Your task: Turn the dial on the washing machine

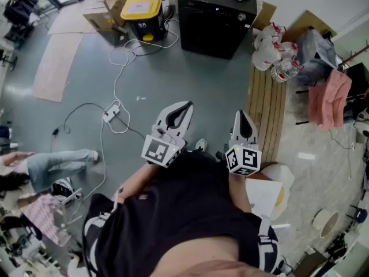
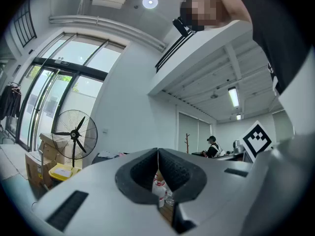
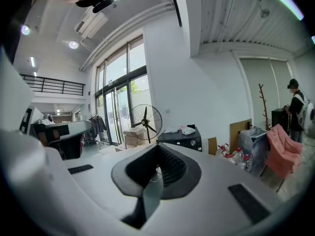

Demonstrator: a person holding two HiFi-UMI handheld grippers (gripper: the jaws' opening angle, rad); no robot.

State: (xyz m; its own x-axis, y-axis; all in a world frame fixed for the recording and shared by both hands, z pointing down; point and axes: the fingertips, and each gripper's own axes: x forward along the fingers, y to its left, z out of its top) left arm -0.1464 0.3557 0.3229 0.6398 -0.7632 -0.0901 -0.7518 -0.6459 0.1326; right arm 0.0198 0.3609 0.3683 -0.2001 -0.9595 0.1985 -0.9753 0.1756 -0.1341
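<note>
Standing on the grey floor (image 1: 196,79), the black washing machine (image 1: 216,19) is well ahead of the left gripper (image 1: 184,107) and right gripper (image 1: 243,117), both pressed together and empty. The right gripper view adds its front dial (image 3: 189,142) and a pedestal fan (image 3: 145,122), which the head view does not show.

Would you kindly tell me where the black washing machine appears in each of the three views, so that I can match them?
Head view: the washing machine stands at top centre.
Left gripper view: only its dark top shows, low and left of centre, just right of the fan.
Right gripper view: it sits slightly right of centre.
Shared landmark: the bag of bottles, right of the machine in every view.
</note>
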